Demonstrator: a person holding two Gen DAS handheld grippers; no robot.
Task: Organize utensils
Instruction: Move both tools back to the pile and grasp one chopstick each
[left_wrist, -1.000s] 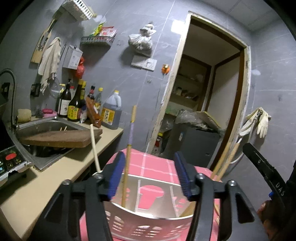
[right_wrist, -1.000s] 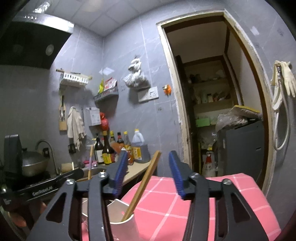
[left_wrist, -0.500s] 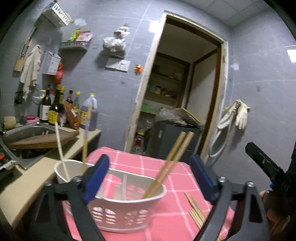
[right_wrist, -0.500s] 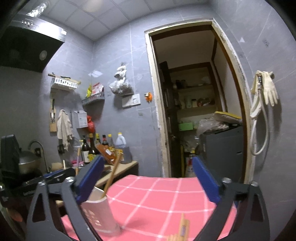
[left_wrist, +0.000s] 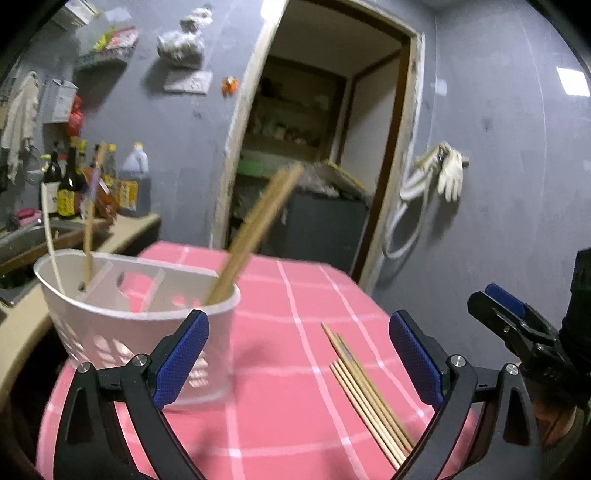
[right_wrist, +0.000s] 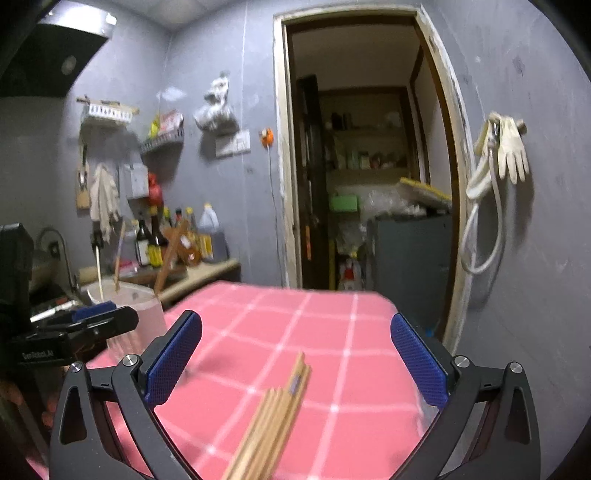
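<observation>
**Both grippers wide over the pink cloth, chopsticks split between caddy and table**

The left gripper (left_wrist: 297, 352) is seen low over the pink checked tablecloth (left_wrist: 288, 295), and its jaws are opening at this moment, the blue pads spread far apart with nothing pressed between them. Just behind its left pad the white utensil caddy (left_wrist: 122, 328) is found standing upright near the cloth's left edge. A pair of wooden chopsticks (left_wrist: 255, 229) is propped in the caddy's right-hand end, leaning up and to the right; a thin pale stick (left_wrist: 50, 236) and a further wooden stick (left_wrist: 90, 229) are stood at the left end. Which inner compartment each sits in cannot be made out through the blur.

A loose bundle of chopsticks (left_wrist: 364, 391) is laid flat on the cloth, well apart from the caddy, framed between the left gripper's spread pads but touched by neither.

From the right wrist view, the right gripper (right_wrist: 295, 360) is held released as well, jaws fully apart and empty. The same bundle (right_wrist: 275, 417) is seen lying on the tablecloth (right_wrist: 351, 332) between and just ahead of its pads, blurred at the near end. The caddy (right_wrist: 125, 306) is glimpsed at far left, partly hidden by the other gripper's black arm.
</observation>
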